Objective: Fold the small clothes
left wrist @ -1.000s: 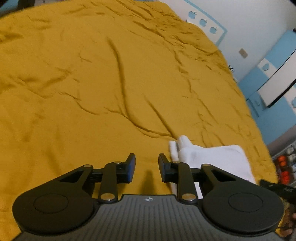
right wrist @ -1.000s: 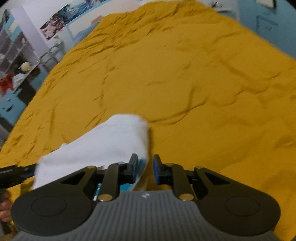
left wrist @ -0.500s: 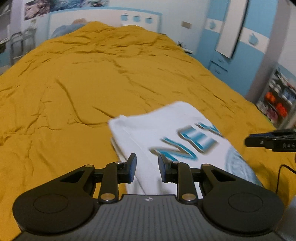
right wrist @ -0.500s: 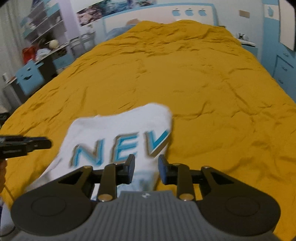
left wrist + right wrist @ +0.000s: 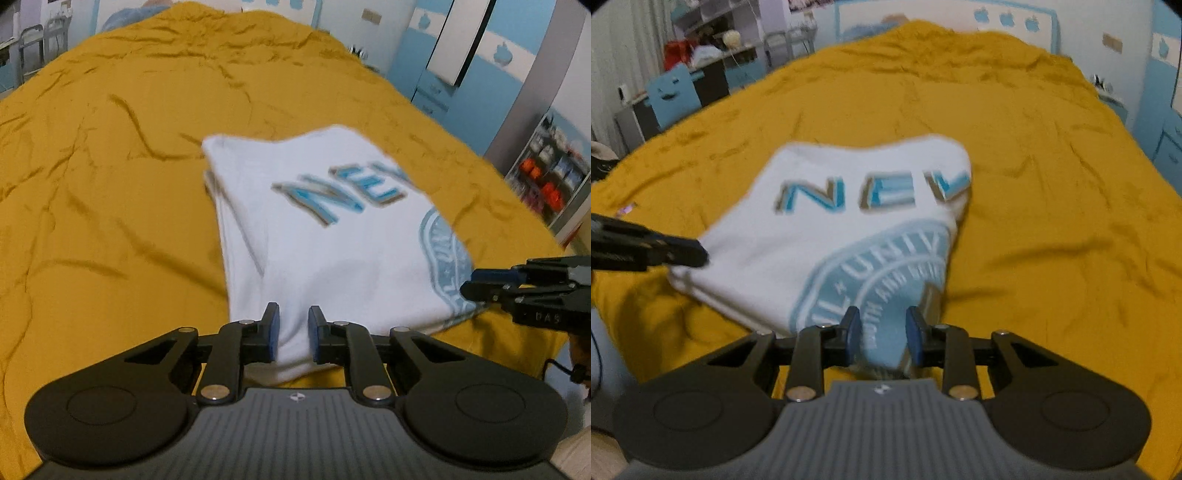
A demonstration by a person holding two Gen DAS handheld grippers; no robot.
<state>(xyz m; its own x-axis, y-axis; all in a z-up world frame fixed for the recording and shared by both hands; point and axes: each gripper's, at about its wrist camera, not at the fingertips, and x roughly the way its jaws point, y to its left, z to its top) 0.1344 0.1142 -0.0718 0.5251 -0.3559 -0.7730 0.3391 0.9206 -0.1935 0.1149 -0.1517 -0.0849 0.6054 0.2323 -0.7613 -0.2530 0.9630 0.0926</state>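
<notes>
— Holding the white T-shirt [image 5: 332,236] by its near edge, we had one corner in each tool. The left tool [image 5: 292,334] had white cloth between its blue pads [image 5: 272,332], and its jaws were closing on that cloth.

— And the right tool [image 5: 881,334]?

— We had the hem with the round light-blue print bunched between its pads [image 5: 854,334]; they pressed on the fabric from both sides. In the left wrist view we saw the right tool's tips at the shirt's right-hand edge, and in the right wrist view the left tool's tip at its left-hand edge.

— Where was the shirt?

— On the mustard-yellow bedspread [image 5: 110,184], near our edge of the bed. We saw it folded narrow, blue letters "NEV" facing up, a round seal printed below them. The far part lay on the cover; the near part rose toward our tools. The picture was blurred, so we could not tell how many layers it had.
</notes>
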